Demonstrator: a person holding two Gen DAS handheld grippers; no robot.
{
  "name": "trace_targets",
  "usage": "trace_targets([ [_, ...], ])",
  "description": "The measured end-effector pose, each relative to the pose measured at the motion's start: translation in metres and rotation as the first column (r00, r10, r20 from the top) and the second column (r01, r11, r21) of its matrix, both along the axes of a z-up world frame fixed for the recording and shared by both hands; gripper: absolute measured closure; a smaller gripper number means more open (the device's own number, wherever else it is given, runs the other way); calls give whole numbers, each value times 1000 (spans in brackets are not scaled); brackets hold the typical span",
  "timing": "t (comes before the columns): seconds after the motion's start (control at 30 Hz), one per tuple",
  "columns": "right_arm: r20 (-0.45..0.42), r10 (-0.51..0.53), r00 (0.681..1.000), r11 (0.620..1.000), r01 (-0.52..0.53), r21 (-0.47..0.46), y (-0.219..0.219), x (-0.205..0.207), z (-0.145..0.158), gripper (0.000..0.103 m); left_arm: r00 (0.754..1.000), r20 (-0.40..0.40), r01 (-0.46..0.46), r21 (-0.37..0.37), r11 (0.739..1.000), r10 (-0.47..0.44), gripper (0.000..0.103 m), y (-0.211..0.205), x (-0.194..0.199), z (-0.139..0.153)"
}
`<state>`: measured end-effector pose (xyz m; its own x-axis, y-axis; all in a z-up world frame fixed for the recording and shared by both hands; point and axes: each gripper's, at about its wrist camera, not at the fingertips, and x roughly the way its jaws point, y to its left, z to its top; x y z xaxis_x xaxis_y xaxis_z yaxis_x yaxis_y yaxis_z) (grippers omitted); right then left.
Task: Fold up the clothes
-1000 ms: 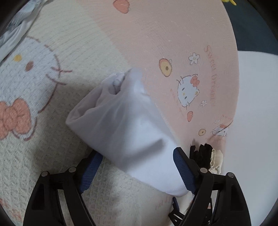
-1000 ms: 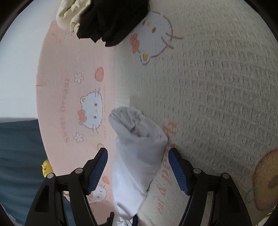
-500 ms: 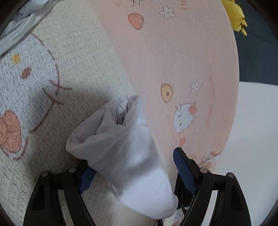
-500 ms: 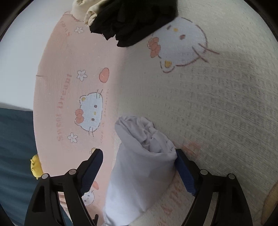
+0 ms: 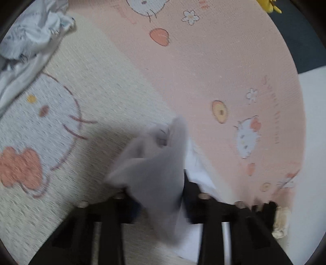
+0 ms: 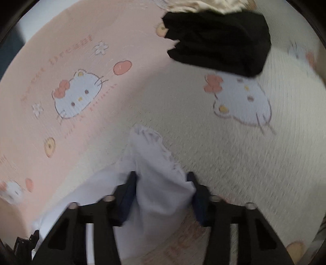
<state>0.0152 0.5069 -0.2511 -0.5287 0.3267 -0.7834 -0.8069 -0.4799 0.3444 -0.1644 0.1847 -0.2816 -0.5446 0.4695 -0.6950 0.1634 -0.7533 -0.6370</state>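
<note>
- The white garment [image 6: 161, 183] is a folded, bunched roll lying on a cartoon-cat blanket [image 6: 203, 114], near the seam where the blanket's pink part meets its cream part.
- Right wrist view: the right gripper [image 6: 162, 193] has the roll between its two fingers. The fingers are closing, and both blue pads [image 6: 129, 195] press against the sides of the cloth. The roll's open, ruffled end sticks out beyond the fingertips toward the far side, and the rest trails back under the gripper and out to the left.
- Left wrist view: the left gripper [image 5: 158, 195] is also closing, with the same garment [image 5: 154, 163] between its fingers. The picture is blurred, but the cloth fills the gap and bulges up and out past the fingertips, so it looks pinched there.
- A black garment [image 6: 218, 40] lies at the far edge of the blanket, with a cream garment [image 6: 203, 5] just behind it, well apart from the roll.
- A crumpled pale garment [image 5: 26, 46] lies at the far left in the left wrist view.
</note>
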Motion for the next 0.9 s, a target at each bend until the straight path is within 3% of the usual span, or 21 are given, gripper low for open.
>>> trace_targets([
  [0.1,-4,5,1000,1000,-5,28,-2,8,5,77,1000,-17,-1,-80,997,0,85,4,4,11],
  [0.2,3,24,1000,996,-24,81,-13,16,17,78,993,-99,36,-198,979,-57,86,16,14,35],
  [0.3,-6,35,999,994,-34,107,-19,29,29,78,986,-129,76,-230,970,-108,87,14,28,52],
  [0.5,-55,58,997,998,-57,36,-19,66,36,78,993,-51,102,-128,987,-109,86,-21,51,42],
  [0.67,-109,131,985,989,-137,-53,-25,92,18,78,993,16,117,-131,984,-116,84,-30,73,15],
  [0.77,-201,104,974,977,-138,-162,-15,110,-7,73,993,-11,118,-98,988,-120,83,-35,77,5],
  [0.9,-381,-9,925,938,-124,-324,1,133,-27,70,992,10,130,-35,991,-129,78,-37,73,5],
])
